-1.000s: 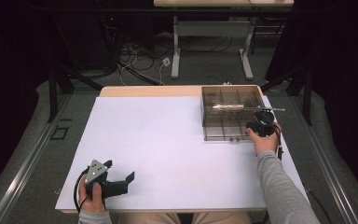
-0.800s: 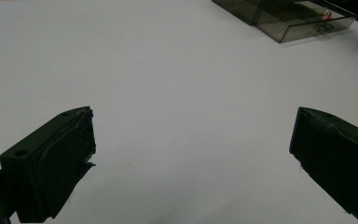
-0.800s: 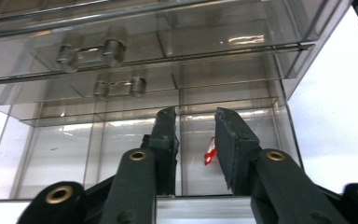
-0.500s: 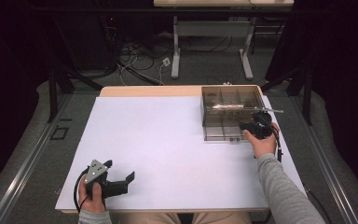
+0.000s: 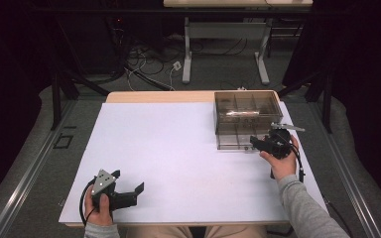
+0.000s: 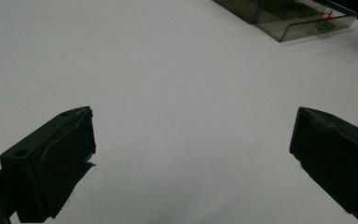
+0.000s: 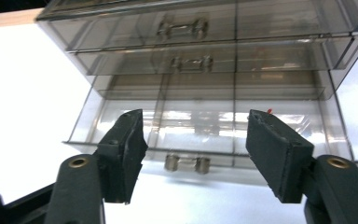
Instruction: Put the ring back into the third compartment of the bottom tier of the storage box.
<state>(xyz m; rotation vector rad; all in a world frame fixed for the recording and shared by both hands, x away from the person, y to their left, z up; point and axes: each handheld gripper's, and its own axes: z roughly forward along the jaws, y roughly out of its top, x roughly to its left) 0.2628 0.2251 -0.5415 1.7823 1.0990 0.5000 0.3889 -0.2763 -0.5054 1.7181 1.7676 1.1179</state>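
High view: smoky clear drawer box (image 5: 247, 110) at far right of white table (image 5: 178, 148); right gripper (image 5: 258, 144) at its near edge, left gripper (image 5: 129, 191) resting near front-left corner, well apart from box

Left gripper view: jaws wide apart, nothing between, box (image 6: 284, 16) far off

Right gripper view: jaws just been opening, apart either side of bottom drawer handle (image 7: 187, 163), not touching; bottom drawer (image 7: 205, 135) pulled out

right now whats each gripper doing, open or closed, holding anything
left gripper: open, holding nothing, over the bare white table.
right gripper: open, jaws just been opening, either side of the drawer handle, not gripping it.
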